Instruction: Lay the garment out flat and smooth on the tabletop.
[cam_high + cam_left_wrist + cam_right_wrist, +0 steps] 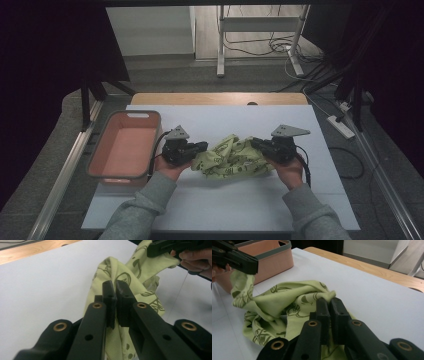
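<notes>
- While both hands keep low over the white table top (225, 200), the pale green cloth (231, 157) lies bunched near the middle of it, to the right of the pink basket (125, 147) and apart from it.
- The cloth is printed with dark olive line figures; it is crumpled into folds and not spread flat.
- The left gripper (199, 146) sits between the basket and the cloth, at the cloth's left edge. In the left gripper view its jaws stand pressed nearly together, with a fold of the cloth (125, 280) pinched between the pads and rising just beyond the tips.
- The right gripper (256, 143) is at the cloth's right edge, on the side away from the basket. In the right gripper view its jaws are likewise narrow, clamped on a rolled edge of the cloth (287, 302) that pokes out just past the tips.
- From the right gripper view, the left corner of the cloth hangs from the other gripper's jaws in front of the basket (274, 260), lifted a little off the table.
- The basket stands upright at the table's left edge; its inside looks bare as far as the high view reaches.
- A grey sleeve (145, 205) comes in below each hand.
</notes>
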